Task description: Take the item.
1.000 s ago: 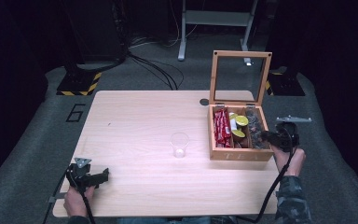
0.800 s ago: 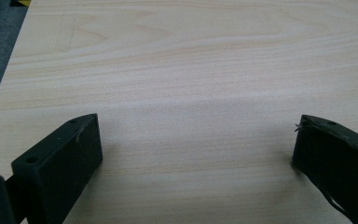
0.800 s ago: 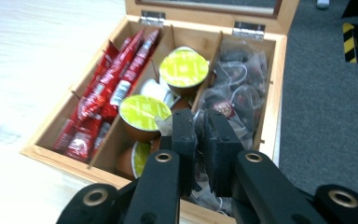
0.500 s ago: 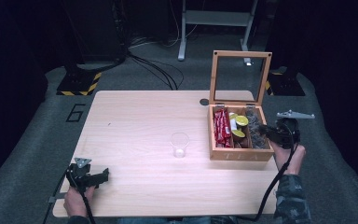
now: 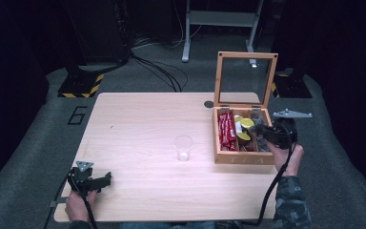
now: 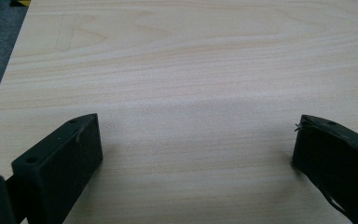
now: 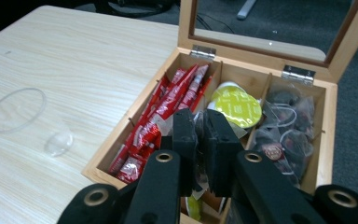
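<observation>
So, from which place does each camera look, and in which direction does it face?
High view: above the person's side, looking forward and down on the table; both hands, left gripper, right gripper.
Left gripper view: low, along its open jaws, at bare tabletop.
Right gripper view: along its near-shut jaws, into the wooden box.
The high and right gripper views share the box and clear cup.

The left hand-held gripper point(image 6: 198, 154) hangs wide apart over bare table point(image 6: 191, 70).
</observation>
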Demonstrator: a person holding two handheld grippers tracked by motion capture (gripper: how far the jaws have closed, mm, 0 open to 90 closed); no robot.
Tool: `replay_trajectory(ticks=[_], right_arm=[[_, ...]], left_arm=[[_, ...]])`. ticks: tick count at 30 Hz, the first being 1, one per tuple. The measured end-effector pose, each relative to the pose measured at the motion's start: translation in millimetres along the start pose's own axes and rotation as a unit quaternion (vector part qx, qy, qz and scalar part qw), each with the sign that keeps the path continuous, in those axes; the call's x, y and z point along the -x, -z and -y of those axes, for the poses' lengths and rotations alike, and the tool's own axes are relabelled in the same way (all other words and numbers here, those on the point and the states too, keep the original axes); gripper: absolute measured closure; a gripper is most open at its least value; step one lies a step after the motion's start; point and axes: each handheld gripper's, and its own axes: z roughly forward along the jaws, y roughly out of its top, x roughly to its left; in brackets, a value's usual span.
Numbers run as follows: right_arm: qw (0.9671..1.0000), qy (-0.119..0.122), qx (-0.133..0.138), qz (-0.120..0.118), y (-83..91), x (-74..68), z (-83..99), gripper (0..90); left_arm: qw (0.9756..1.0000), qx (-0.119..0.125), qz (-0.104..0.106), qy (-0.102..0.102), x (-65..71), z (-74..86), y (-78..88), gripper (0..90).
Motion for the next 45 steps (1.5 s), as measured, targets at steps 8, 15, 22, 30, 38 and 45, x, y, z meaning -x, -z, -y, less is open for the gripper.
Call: replay_trajectory(ticks=[8, 15, 22, 30, 38, 45], right_arm=[[0.9998, 0.011, 0.007, -0.016, -3.3, -12.7, -7.1, 84.1], [0.9993, 0.022, 0.008, -0.03, -8.1, -26.2, -14.0, 84.3], [0.9985, 0.033, 0.006, -0.043, -15.4, -36.8, -19.4, 84.7], [0.9972, 0.042, 0.007, -0.061, -23.4, -51.6, -24.7, 85.7], [0.9955, 0.05, 0.008, -0.08, -30.7, -67.6, -29.3, 87.2], [0.9911, 0.074, 0.009, -0.11, -41.4, -94.2, -34.9, 87.9]], left_arm=[[1.0, 0.0, 0.0, 0.0, 0.1, 0.0, 0.0, 1.3], [1.0, 0.0, 0.0, 0.0, 0.0, 0.0, 0.0, 1.3], [1.0, 0.0, 0.0, 0.0, 0.0, 0.0, 0.0, 1.3], [1.0, 0.0, 0.0, 0.0, -0.1, 0.0, 0.0, 1.3], [1.0, 0.0, 0.001, 0.001, 0.0, 0.0, -0.1, 1.3], [1.0, 0.0, 0.0, 0.0, 0.0, 0.0, 0.0, 1.3]])
